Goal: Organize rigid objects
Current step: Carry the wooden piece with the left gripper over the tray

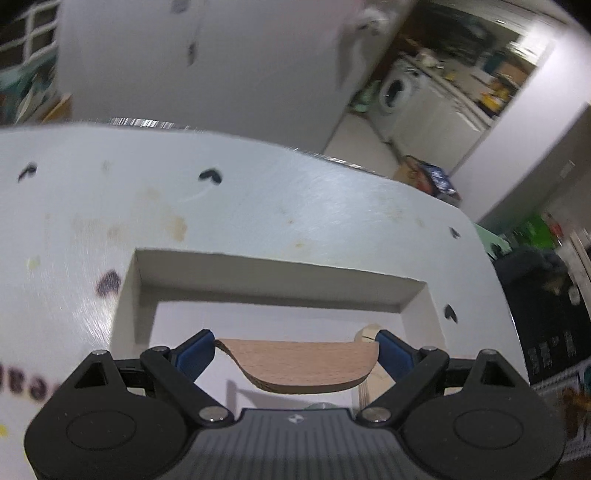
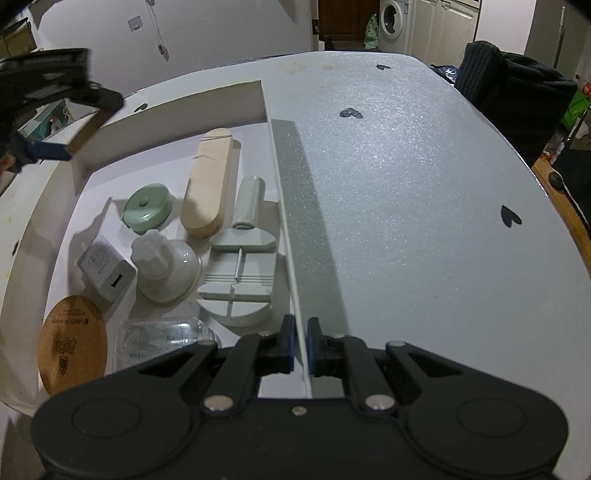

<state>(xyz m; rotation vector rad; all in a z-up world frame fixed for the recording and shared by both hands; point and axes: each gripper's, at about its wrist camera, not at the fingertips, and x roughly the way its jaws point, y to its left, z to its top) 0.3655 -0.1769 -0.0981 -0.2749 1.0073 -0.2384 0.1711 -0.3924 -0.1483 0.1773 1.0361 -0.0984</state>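
White foam sheeting covers the table (image 2: 406,192), marked with small black hearts; beyond its far edge stand a washing machine (image 2: 392,20) and pale walls. On the table's left part sits a shallow white box (image 2: 271,155) with low walls.

Right gripper (image 2: 300,345): its blue-padded jaws stand narrow and pinch the box's thin right wall at the near end.

Left gripper (image 1: 295,350): its jaws stand wide, clamped across the ends of a curved wooden piece (image 1: 299,363), one blue pad at each end. In the left wrist view the piece hangs above the box interior, in front of the far wall. In the right wrist view the same gripper appears blurred at the upper left, over the box's far left corner.

Box contents, right wrist view:
- a long wooden oval stack (image 2: 208,184), lying lengthwise near the centre;
- a green round lidded case (image 2: 147,212), just left of the stack;
- a grey-green tool with a cylinder handle (image 2: 242,258), along the right wall;
- a frosted white jar with a knobbed lid (image 2: 164,267), between the case and the near end;
- a white charger block (image 2: 105,273), touching the jar's left side;
- a round cork coaster (image 2: 72,343), at the near left corner;
- a clear plastic container (image 2: 162,339), near the gripper body, partly hidden.
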